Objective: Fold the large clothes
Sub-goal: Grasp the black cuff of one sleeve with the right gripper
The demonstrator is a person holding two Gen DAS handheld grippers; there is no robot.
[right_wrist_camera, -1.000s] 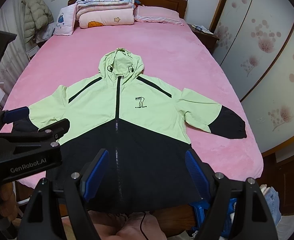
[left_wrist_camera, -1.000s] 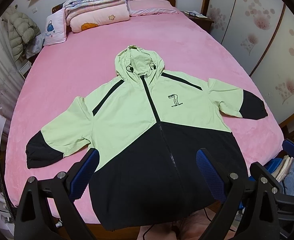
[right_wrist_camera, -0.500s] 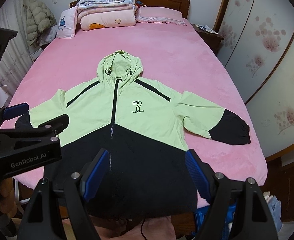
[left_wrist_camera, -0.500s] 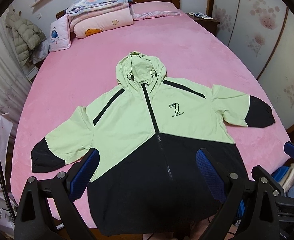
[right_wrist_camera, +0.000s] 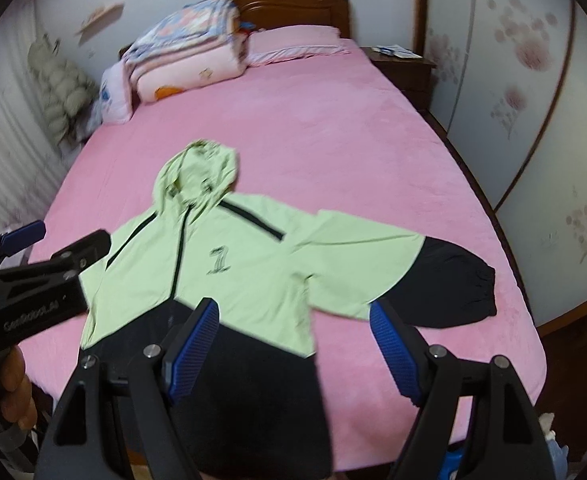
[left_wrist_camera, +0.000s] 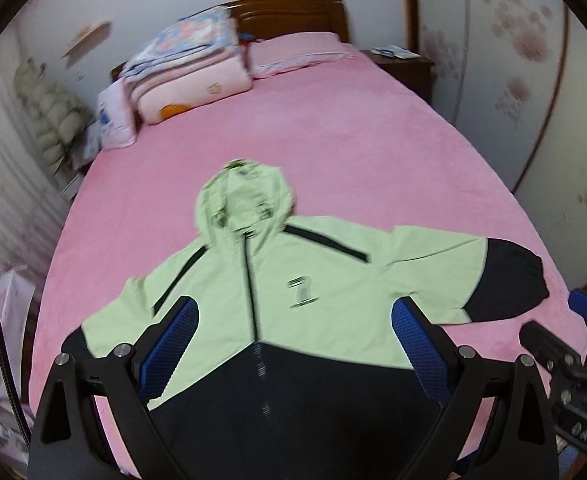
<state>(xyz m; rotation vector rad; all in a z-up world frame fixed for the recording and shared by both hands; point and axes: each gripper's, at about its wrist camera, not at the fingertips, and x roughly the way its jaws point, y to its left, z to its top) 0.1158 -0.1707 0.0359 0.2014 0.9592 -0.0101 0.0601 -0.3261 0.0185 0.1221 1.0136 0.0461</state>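
The pink bed [left_wrist_camera: 373,128] stretches far ahead. The green and black jacket [left_wrist_camera: 301,280] lies flat just ahead of both grippers. The left gripper [left_wrist_camera: 293,348] and right gripper [right_wrist_camera: 293,352] are wide open, holding nothing. A sloppy grab could bunch the thin cloth.

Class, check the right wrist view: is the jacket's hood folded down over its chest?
No: the hood lies flat above the jacket, toward the headboard.
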